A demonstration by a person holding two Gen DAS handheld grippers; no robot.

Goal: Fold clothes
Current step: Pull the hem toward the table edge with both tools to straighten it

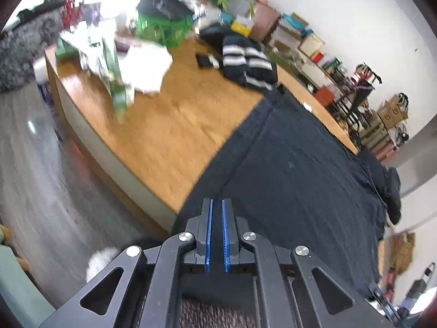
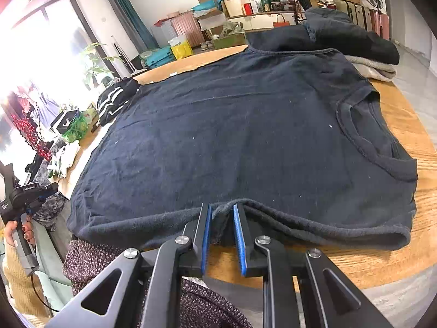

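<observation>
From the left wrist view, the left tool (image 1: 216, 235) is seen above the near edge of a dark navy T-shirt (image 1: 295, 169) spread on a wooden worktop (image 1: 164, 136). Its blue pads (image 1: 208, 235) are nearly together with a narrow empty gap; nothing is gripped. A striped black-and-white garment (image 1: 245, 60) lies further back.

From the right wrist view, the right tool (image 2: 221, 235) is set at the T-shirt's (image 2: 232, 125) near hem, its jaws partly open around a bunched ridge of hem. A firm grip cannot be told. Folded clothes (image 2: 352, 41) are stacked at the far corner. The left tool (image 2: 24, 194) is held by a hand (image 2: 16, 232) at the left.
</observation>
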